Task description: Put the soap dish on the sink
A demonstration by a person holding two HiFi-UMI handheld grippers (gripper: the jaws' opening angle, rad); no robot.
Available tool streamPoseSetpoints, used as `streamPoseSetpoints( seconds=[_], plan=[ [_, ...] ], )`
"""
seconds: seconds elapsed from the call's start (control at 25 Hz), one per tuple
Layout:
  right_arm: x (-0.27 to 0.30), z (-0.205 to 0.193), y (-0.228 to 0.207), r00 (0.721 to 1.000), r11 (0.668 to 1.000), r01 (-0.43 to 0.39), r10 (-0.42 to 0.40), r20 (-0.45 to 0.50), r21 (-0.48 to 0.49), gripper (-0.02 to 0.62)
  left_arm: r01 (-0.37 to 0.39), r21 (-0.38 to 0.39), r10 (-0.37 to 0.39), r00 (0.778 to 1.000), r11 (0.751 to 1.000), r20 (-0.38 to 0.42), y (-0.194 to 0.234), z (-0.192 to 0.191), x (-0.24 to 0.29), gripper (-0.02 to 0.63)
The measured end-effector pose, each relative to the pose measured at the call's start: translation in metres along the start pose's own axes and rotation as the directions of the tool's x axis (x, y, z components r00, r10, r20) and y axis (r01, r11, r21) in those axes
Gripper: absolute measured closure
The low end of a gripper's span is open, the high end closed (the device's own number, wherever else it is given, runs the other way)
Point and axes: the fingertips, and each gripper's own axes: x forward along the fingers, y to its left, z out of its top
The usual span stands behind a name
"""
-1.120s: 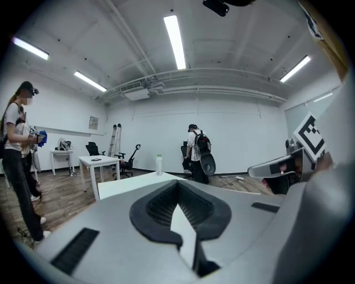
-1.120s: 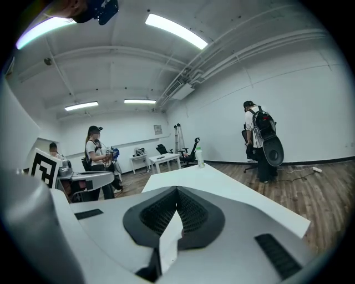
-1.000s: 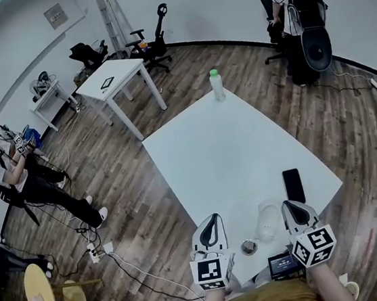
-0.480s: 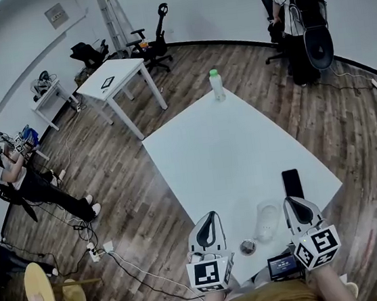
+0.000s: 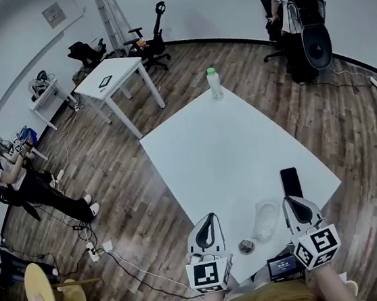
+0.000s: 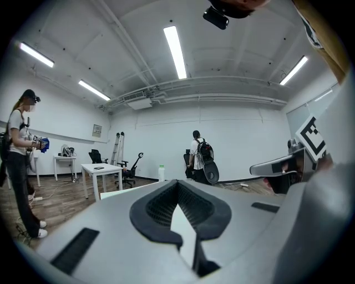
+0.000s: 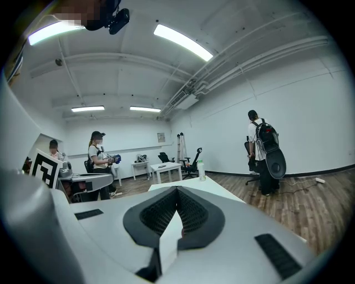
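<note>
Both sets of jaws are closed and empty: left gripper (image 5: 209,220), right gripper (image 5: 292,203). A clear piece, likely the soap dish (image 5: 266,217), lies on the desk (image 5: 221,142) just near-side of the phone (image 5: 290,181). No sink in view, so can't judge placement.

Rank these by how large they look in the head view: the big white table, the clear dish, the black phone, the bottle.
1. big white table
2. clear dish
3. black phone and bottle: about alike; the bottle stands farther away, so I leave them unranked.
</note>
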Motion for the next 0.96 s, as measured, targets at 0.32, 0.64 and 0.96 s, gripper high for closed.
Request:
streamPoseSetpoints(
  seconds=[0.32, 0.64, 0.96],
  plan=[
    [-0.002, 0.0, -0.0052, 1.0, 1.0, 0.003, -0.003, 0.002, 0.014, 0.588, 0.003, 0.009, -0.003, 1.0, 1.0, -0.003, -0.0038, -0.0013, 0.0014, 0.598],
    [-0.0042, -0.0023, -0.0035, 1.0, 1.0, 0.006, -0.006, -0.007, 0.01, 0.588, 0.011, 0.015, -0.011, 1.0, 1.0, -0.002, -0.0049, -0.002, 0.0014, 0.598],
    [-0.0035, -0.0034, -0.0033, 1.0, 1.0, 0.001, 0.0, -0.016, 0.011, 0.588, 0.007, 0.013, -0.007, 1.0, 1.0, 0.002, -0.0032, -0.0011, 0.0019, 0.598]
  ],
)
